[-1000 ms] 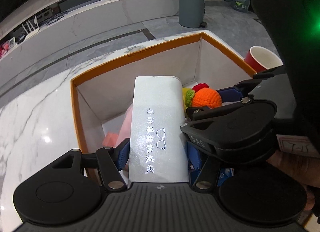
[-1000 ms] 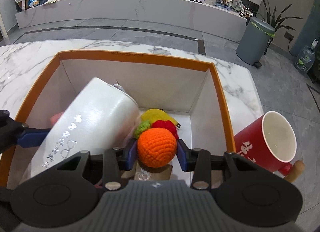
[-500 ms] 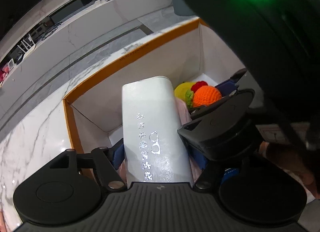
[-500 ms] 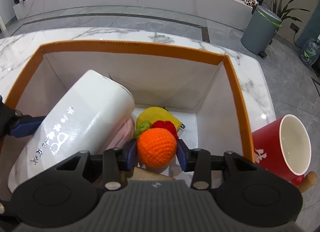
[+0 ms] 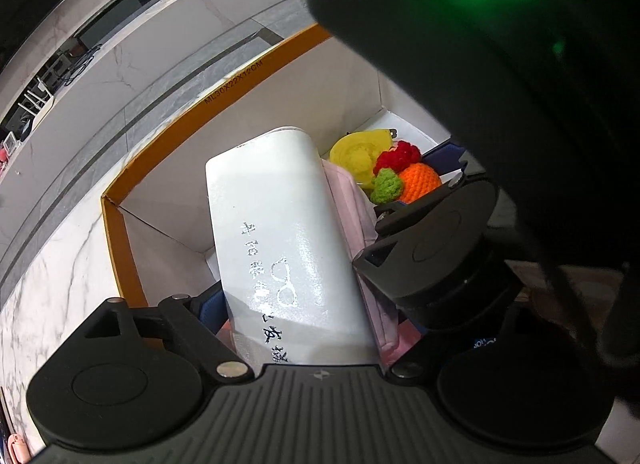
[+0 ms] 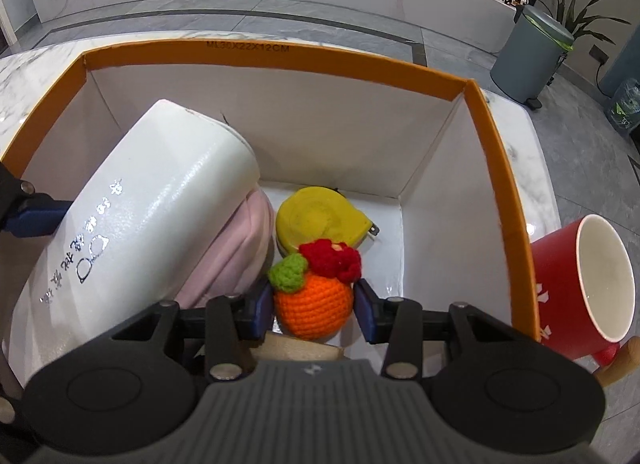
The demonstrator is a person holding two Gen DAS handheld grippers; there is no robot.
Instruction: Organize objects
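Observation:
My left gripper (image 5: 298, 304) is shut on a white glasses case (image 5: 280, 248) with silver lettering, held tilted inside the orange-rimmed box (image 5: 160, 148); the case also shows in the right wrist view (image 6: 152, 224). My right gripper (image 6: 314, 306) holds a crocheted orange (image 6: 314, 306) with a green leaf low in the same box (image 6: 280, 60); its right finger stands a little off the orange. A pink pouch (image 6: 236, 256), a yellow tape measure (image 6: 320, 220) and a red crocheted piece (image 6: 332, 258) lie on the box floor.
A red mug (image 6: 580, 284) with a wooden handle stands on the marble table just right of the box. The right gripper's body (image 5: 432, 240) crowds the left gripper's right side. A grey bin (image 6: 528, 52) stands on the floor beyond.
Both grippers have moved lower into the box with their objects. The right gripper's jaws have parted slightly around the orange.

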